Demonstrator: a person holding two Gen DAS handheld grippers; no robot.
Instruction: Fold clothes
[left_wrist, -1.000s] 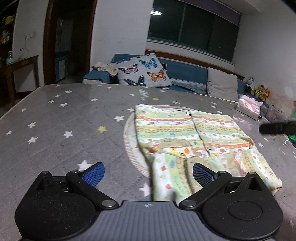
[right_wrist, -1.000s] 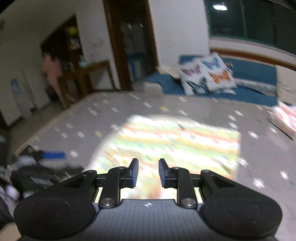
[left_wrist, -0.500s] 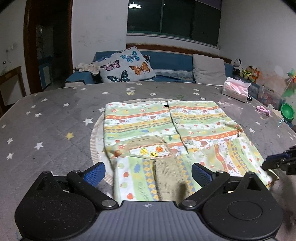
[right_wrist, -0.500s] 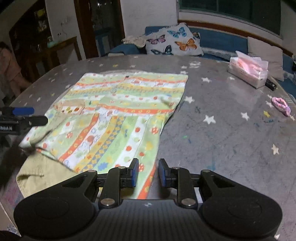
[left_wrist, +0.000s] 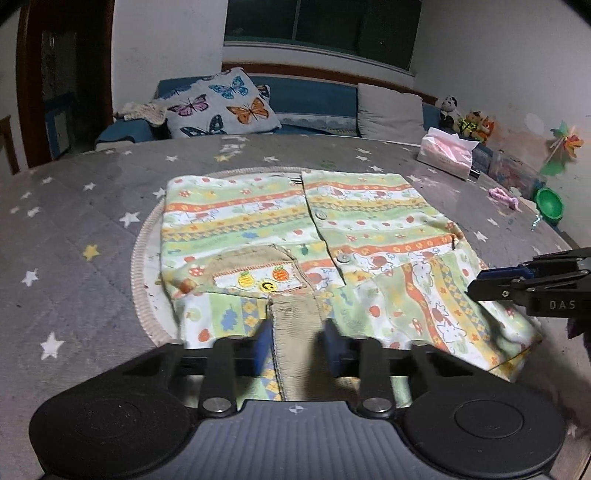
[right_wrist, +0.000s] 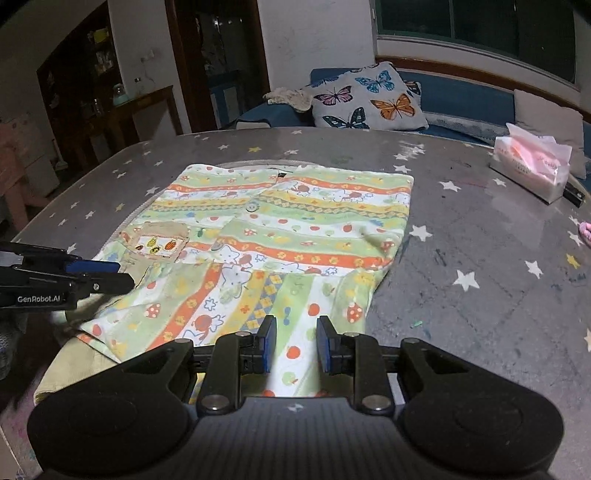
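Note:
A child's shirt (left_wrist: 332, 236) with orange, green and yellow printed stripes lies flat on the grey star-patterned table (left_wrist: 74, 221). It has a beige pocket (left_wrist: 258, 269) and a beige sleeve cuff (left_wrist: 295, 325) at the near edge. My left gripper (left_wrist: 298, 347) has its blurred fingers drawn in against both sides of that cuff. From the right wrist view the left gripper (right_wrist: 118, 275) sits over the shirt's (right_wrist: 288, 236) left edge. My right gripper (right_wrist: 294, 345) hovers over the near right hem with a narrow gap and nothing between its fingers; the left wrist view shows the right gripper (left_wrist: 476, 280) at the shirt's right side.
A round woven mat (left_wrist: 142, 266) lies under the shirt. A pink tissue box (left_wrist: 445, 155) stands at the far right of the table, with a pink hair tie (left_wrist: 502, 195) and a green bowl (left_wrist: 550, 205) nearby. Behind the table is a blue sofa with a butterfly cushion (left_wrist: 221, 107).
My left gripper's fingers went from wide apart to drawn in on the beige cuff. Both grippers swung to face the shirt and moved closer to its near edge. The right gripper's gap is unchanged.

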